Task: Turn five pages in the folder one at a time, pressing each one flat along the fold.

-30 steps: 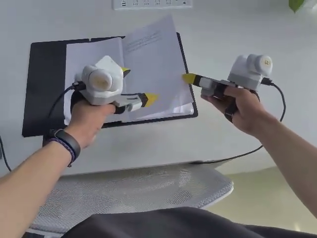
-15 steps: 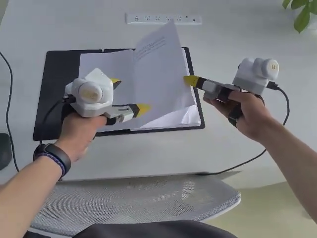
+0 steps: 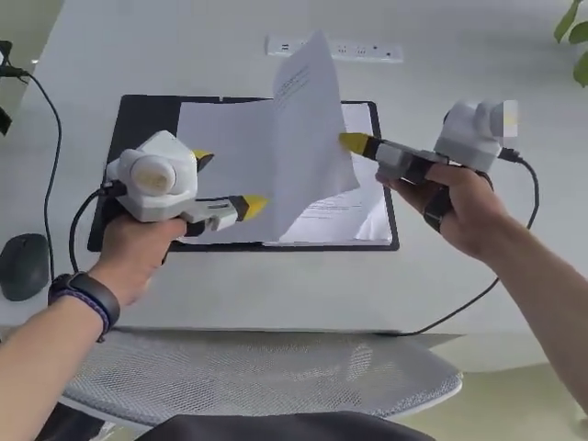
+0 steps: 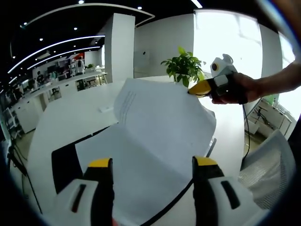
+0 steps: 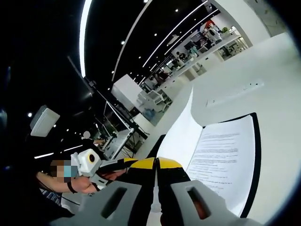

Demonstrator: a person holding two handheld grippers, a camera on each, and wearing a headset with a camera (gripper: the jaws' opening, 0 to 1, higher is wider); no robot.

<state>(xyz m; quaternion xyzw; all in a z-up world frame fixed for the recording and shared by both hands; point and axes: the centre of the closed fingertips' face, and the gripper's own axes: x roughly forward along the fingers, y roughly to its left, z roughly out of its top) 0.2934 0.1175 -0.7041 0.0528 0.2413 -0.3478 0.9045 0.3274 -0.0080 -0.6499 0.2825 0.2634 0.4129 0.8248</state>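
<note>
Standing nearly upright mid-turn, the white printed page rises from the black folder on the white worktop, its edge clenched in the right claw. The left claw hangs released; next, I'd judge, lay the page leftward and press the fold.

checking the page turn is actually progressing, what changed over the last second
The right claw, shut on the free edge of the page, has carried it up and leftward over the folder. The page now stands nearly upright instead of leaning right. Nothing was taken hold of or let go. The left claw stays open over the folder's left side, and the folder has not moved.
</note>
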